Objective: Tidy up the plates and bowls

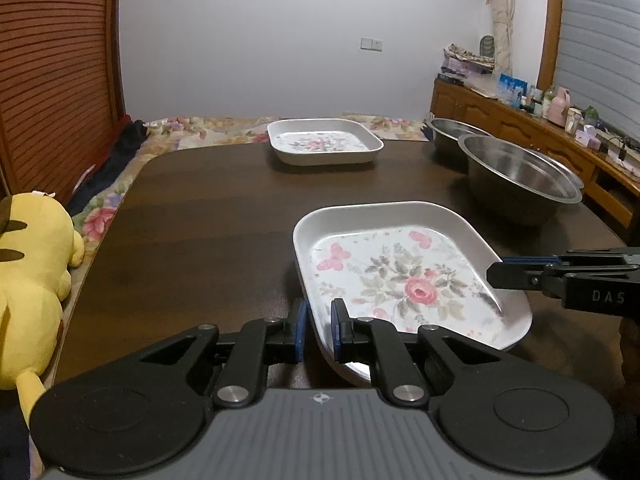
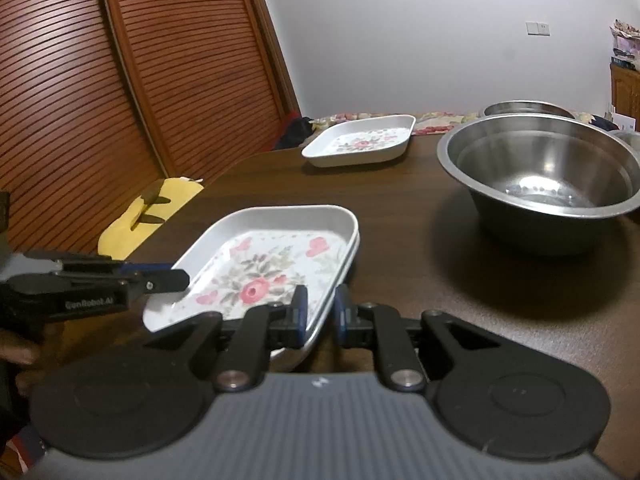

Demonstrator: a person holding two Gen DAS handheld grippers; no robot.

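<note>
Both tools gripped the near floral plate (image 1: 404,280), a white rounded-square dish with a rose and butterfly print, at the near side of the dark wooden table (image 1: 208,216). The left tool (image 1: 319,330) had its blue-padded fingers (image 1: 338,330) closed narrow over the plate's left near rim, one finger outside and one inside the wall. The right tool (image 2: 320,316) clamped the opposite rim the same way; in the left wrist view it entered from the right edge (image 1: 520,274). The plate looked tilted, with its near edge raised; whether the far edge touched the table could not be told.

A second floral plate (image 1: 324,142) sat at the far edge of the table, well apart from the first. Two steel bowls stood on the right side: a large bowl (image 2: 540,172) nearer, a second bowl (image 2: 528,108) just behind it. A yellow plush toy (image 1: 32,280) lay on the bed (image 1: 112,204) left of the table.
</note>
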